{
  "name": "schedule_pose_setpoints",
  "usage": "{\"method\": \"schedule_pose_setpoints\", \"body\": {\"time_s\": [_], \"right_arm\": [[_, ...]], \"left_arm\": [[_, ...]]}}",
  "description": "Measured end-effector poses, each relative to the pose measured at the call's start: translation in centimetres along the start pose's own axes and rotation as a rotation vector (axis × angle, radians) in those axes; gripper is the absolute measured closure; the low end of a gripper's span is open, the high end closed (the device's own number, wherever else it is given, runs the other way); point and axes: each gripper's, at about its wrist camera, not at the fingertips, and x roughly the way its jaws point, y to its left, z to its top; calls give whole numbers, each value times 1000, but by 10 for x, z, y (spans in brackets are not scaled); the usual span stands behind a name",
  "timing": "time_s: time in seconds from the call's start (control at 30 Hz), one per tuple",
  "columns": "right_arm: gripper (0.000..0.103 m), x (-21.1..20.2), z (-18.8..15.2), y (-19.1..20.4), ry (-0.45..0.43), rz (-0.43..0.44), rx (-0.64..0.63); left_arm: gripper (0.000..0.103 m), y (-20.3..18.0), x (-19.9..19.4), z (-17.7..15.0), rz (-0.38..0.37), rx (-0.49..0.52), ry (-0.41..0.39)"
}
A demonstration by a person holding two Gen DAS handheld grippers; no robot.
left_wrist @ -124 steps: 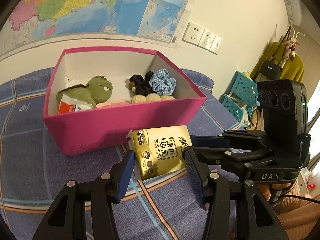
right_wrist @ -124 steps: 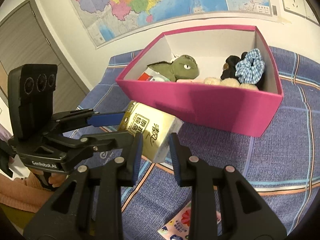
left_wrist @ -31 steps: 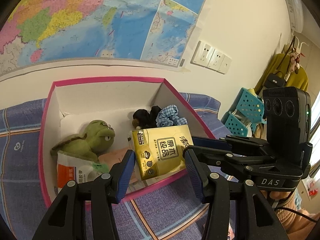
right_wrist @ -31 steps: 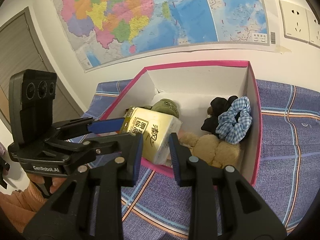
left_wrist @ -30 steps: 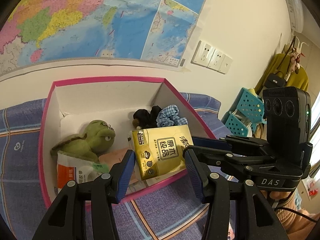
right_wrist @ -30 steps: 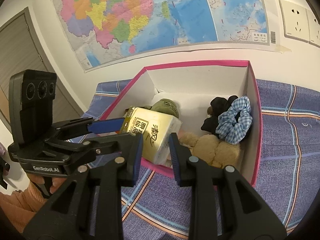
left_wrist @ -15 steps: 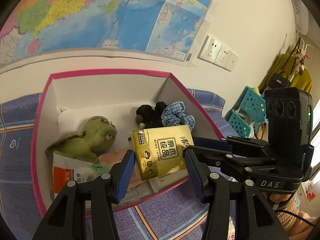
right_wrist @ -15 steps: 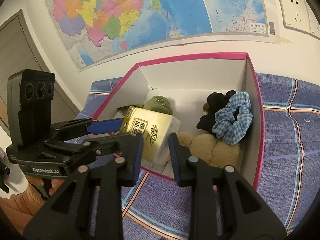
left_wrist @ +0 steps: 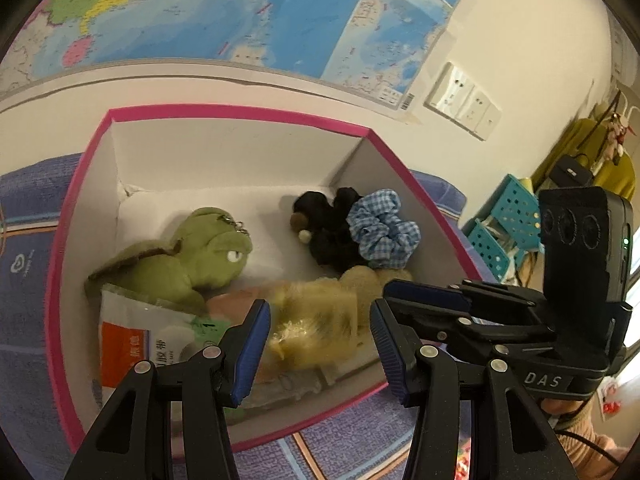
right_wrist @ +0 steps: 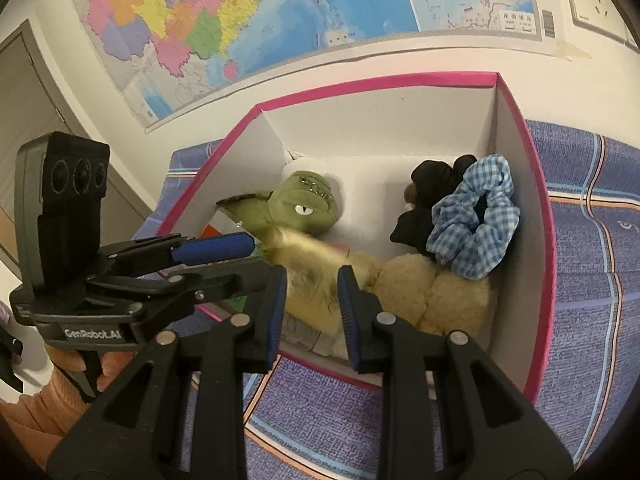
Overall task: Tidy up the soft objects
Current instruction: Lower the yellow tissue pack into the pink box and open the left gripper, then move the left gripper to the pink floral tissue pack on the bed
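Note:
A gold tissue pack [left_wrist: 316, 324] shows as a motion-blurred smear low inside the pink box [left_wrist: 240, 114], over the tan plush [left_wrist: 360, 280]. My left gripper [left_wrist: 318, 332] hangs above the box's near side, and a gap shows between each pad and the pack. In the right wrist view the blurred pack [right_wrist: 312, 280] fills the space between the pads of my right gripper [right_wrist: 312, 300]; contact is unclear. The box [right_wrist: 380, 80] also holds a green turtle plush [left_wrist: 180, 260], a black soft toy [left_wrist: 324, 228] and a blue checked scrunchie [left_wrist: 380, 232].
A white and orange packet [left_wrist: 132, 340] lies in the box's near left corner. The box stands on a blue plaid cloth [right_wrist: 580, 280] against a wall with a map. Teal baskets [left_wrist: 508, 216] stand at the right. A hand in an orange sleeve [right_wrist: 40, 412] holds the left gripper.
Both grippers have sunk closer over the box. The tissue pack, sharp and pinched between both pairs of pads before, is now blurred, smaller and lower in the box.

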Motion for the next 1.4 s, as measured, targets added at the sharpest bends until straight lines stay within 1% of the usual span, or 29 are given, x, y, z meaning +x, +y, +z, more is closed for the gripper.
{"method": "schedule_pose_setpoints", "body": {"time_s": [0.1,0.27,0.4,0.5,0.63,0.7,0.83,0.9,0.97,1.03,1.1,1.2,1.3,1.4], "right_arm": [[74,-2,0,0,-9,-10,-1],[74,-20,-8,3,-36,-20,-18],[74,-49,-22,4,-67,-12,-33],[74,-68,-34,7,-81,1,-46],[73,-85,-58,5,-71,-4,-41],[73,-85,-70,1,-42,0,-30],[72,-82,-95,-11,12,-15,13],[72,-80,-107,-17,35,-9,42],[72,-78,-118,-20,53,-10,59],[72,-75,-126,-22,71,-10,74],[72,-74,-133,-24,80,-7,88],[72,-73,-139,-26,88,-3,104],[72,-73,-145,-25,98,5,111],[72,-73,-149,-24,111,13,115]], "left_arm": [[51,-1,-4,-1,29,7,-16],[49,-7,-20,-8,63,40,-56],[47,-21,-43,-22,32,91,-96],[43,-36,-57,-39,-9,145,-101],[42,-59,-59,-69,-64,221,-44],[42,-70,-51,-88,-103,254,19],[42,-85,-32,-125,-144,288,140],[42,-90,-24,-141,-165,296,194],[42,-96,-20,-152,-177,308,229],[42,-103,-18,-160,-179,325,249],[42,-110,-14,-165,-166,348,264],[42,-115,-8,-166,-150,358,276],[42,-115,-2,-166,-120,349,283],[42,-107,2,-162,-97,306,278]]}}
